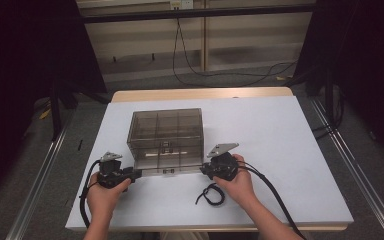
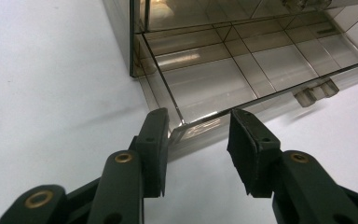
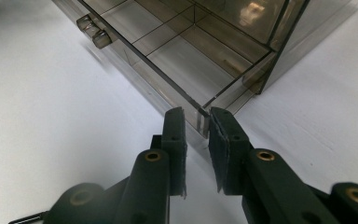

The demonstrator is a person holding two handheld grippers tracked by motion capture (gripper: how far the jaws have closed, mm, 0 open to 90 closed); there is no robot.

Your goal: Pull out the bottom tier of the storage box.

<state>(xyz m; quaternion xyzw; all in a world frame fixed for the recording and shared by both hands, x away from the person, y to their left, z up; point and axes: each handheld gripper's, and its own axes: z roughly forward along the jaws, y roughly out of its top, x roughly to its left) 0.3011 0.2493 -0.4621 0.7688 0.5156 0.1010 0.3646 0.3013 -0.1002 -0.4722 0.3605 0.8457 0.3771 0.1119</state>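
Observation:
A smoky clear plastic drawer box stands mid-table, and its bottom drawer is pulled out toward me. My left gripper sits at the drawer's front left corner. In the left gripper view it is open wide, with the drawer corner close to one jaw. My right gripper is at the front right corner. In the right gripper view it stands narrowly open around the drawer corner, with a gap still showing on one side. The drawer has dividers and holds nothing that I can see.
The box rests on a white table. A small black looped cord lies near my right hand. The drawer's small handle juts from its front. Dark stands and floor cables lie beyond the table.

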